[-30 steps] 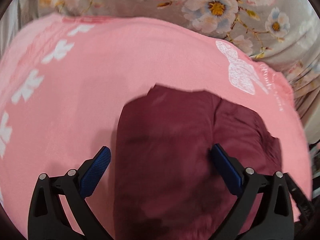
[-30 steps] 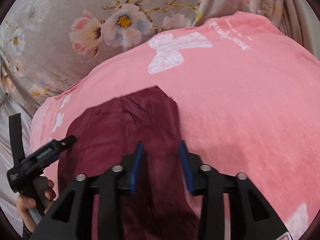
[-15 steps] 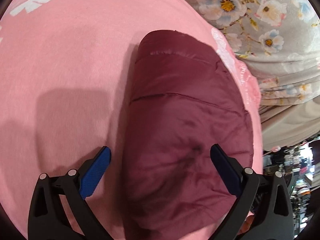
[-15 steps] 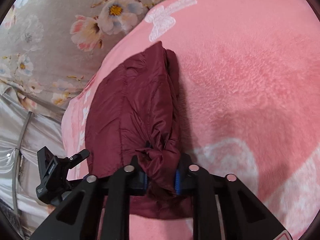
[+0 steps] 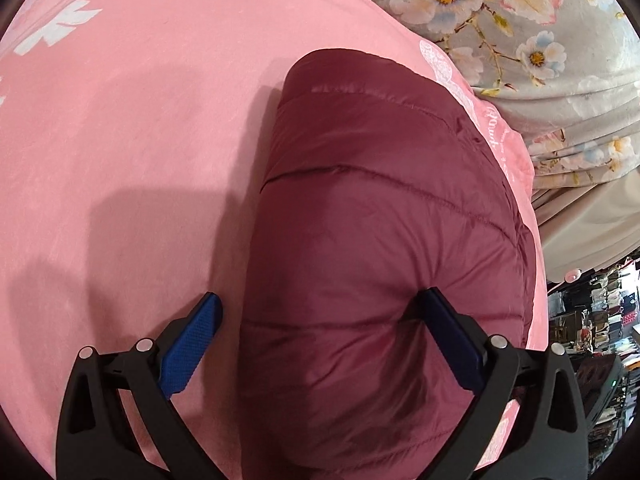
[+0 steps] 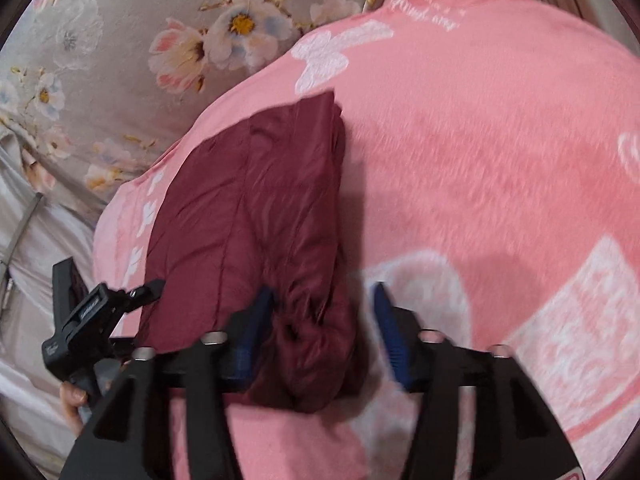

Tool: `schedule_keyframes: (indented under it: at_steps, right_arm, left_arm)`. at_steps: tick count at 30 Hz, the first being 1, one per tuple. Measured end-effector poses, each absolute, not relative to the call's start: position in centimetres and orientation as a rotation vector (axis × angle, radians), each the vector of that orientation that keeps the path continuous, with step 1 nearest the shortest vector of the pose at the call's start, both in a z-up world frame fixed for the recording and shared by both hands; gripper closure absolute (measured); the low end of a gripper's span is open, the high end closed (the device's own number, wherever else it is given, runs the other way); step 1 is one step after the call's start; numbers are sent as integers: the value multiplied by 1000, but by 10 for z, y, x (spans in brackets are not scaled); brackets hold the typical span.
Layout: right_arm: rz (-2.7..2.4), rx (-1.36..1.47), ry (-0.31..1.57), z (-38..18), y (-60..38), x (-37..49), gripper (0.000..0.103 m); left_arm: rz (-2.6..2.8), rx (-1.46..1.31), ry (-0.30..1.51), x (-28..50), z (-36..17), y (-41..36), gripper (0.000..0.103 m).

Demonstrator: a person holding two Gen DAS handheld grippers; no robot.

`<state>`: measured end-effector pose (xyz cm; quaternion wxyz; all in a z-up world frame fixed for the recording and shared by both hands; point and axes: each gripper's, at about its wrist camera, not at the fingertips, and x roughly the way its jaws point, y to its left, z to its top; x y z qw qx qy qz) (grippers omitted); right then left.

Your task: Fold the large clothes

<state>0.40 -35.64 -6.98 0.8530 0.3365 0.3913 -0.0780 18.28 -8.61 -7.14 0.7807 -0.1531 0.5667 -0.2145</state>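
The right gripper (image 6: 320,312), jaws opening, straddles the maroon jacket's (image 6: 248,216) near edge; bare pink blanket (image 6: 480,160) rightward.

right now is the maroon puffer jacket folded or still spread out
Folded. The maroon puffer jacket lies as one compact, thick bundle with stacked edges on the pink blanket; no sleeves trail out.

Both tools (image 5: 320,312) (image 6: 324,312) agape (right opening)
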Motion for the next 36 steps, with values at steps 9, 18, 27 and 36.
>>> schedule_keyframes:
  at_steps: [9, 18, 27, 36]
  right_arm:
    - [11, 927, 847, -106, -376, 49, 35]
    - [20, 819, 807, -84, -359, 46, 86]
    - [-50, 661, 677, -21, -327, 5, 87]
    - [-56, 597, 525, 35, -310, -42, 88]
  left_arm:
    - [-460, -297, 1206, 194, -74, -98, 5]
    - [-467, -139, 1105, 175, -48, -116, 37]
    - [-549, -39, 934, 128, 19, -118, 63]
    - [-623, -37, 774, 82, 85, -108, 67]
